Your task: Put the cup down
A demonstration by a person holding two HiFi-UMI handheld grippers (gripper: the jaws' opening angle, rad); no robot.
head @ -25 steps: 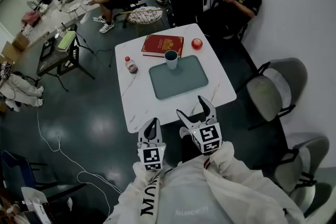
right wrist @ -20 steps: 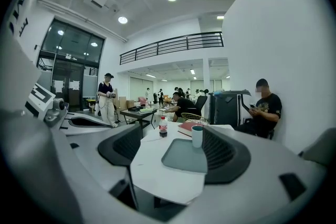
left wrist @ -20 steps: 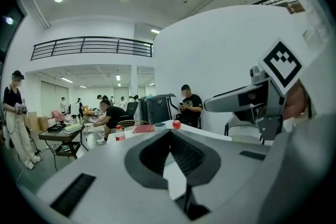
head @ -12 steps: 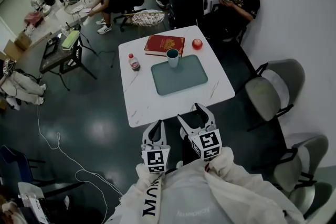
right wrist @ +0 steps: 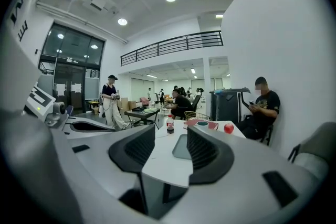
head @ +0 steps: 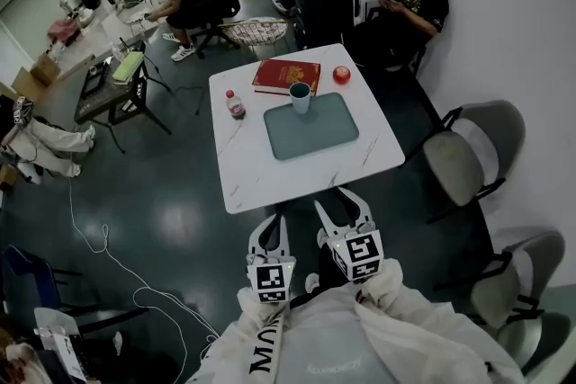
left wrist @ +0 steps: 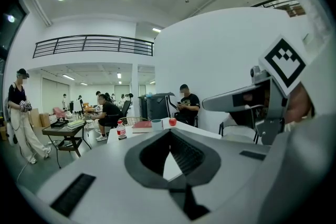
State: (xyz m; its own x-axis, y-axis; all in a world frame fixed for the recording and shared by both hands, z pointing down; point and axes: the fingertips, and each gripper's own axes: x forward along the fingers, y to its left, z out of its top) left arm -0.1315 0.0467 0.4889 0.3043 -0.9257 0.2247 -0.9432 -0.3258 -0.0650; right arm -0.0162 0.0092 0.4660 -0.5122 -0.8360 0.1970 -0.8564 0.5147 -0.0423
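A teal cup [head: 300, 97] stands upright on the far edge of a grey-green tray [head: 315, 132] on the white marble table [head: 252, 171]. It also shows far off in both gripper views, as the cup [left wrist: 156, 124] and the cup [right wrist: 202, 124]. Both grippers hover off the table's near edge, well short of the cup. My left gripper [head: 270, 222] has its fingertips together with nothing held. My right gripper [head: 335, 202] is open and empty; its jaws have just been closing and still leave a gap [right wrist: 171, 136].
A red book [head: 285, 76], a red apple [head: 341, 75] and a small bottle [head: 235, 104] sit on the table's far half. Grey chairs [head: 472, 157] stand at the right. A seated person [head: 409, 0] is behind the table, and cables lie on the dark floor at left.
Both grippers have drawn back from the table's near edge toward my body. The right jaws have narrowed. The cup stays on the tray.
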